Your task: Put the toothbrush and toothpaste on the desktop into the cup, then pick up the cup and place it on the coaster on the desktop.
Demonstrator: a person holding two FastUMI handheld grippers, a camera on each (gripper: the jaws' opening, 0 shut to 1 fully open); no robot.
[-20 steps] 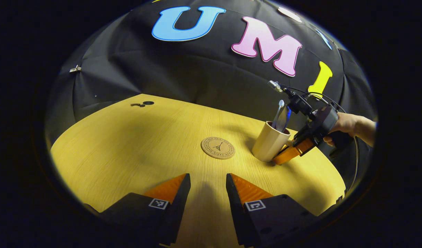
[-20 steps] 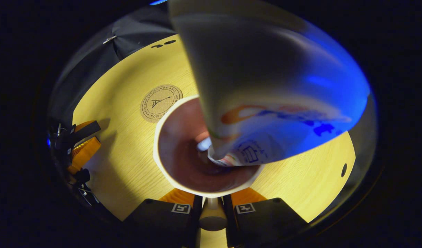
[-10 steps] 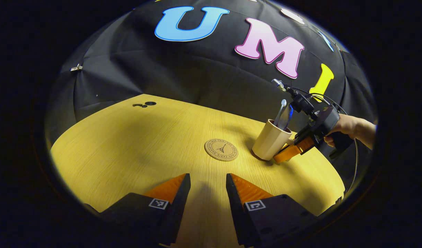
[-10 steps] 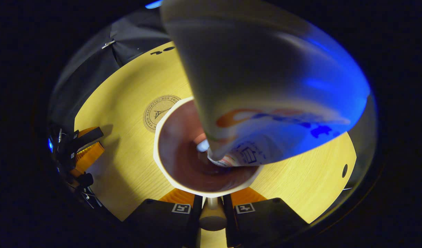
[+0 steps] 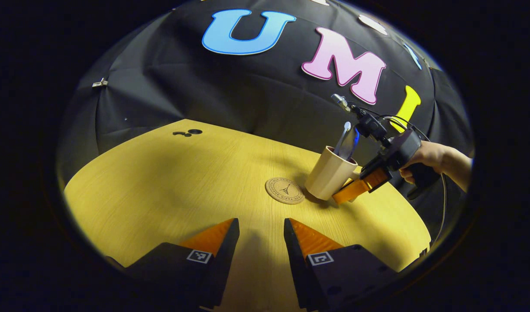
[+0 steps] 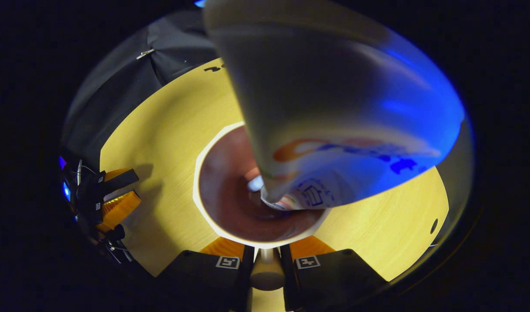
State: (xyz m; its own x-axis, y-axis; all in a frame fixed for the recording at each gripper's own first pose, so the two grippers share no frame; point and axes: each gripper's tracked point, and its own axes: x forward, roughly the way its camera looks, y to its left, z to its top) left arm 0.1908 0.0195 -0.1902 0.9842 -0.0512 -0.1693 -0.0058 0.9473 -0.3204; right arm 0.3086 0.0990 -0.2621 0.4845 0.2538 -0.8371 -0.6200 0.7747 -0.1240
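Note:
A beige cup leans tilted just right of the round cork coaster, its base near the coaster's edge. A toothbrush and a toothpaste tube stick out of the cup. My right gripper, held by a hand, grips the cup from the right. In the right gripper view the right gripper is shut on the cup's handle; the cup's rim and the large tube rise close ahead. My left gripper stands open over the table's near side.
The yellow wooden table has small dark holes at the far left and one hole near the right edge. The left gripper also shows at the table's left side in the right gripper view.
The right gripper has carried the cup leftward up to the coaster. In the right gripper view the coaster has slipped out of sight behind the cup. The left gripper stays open.

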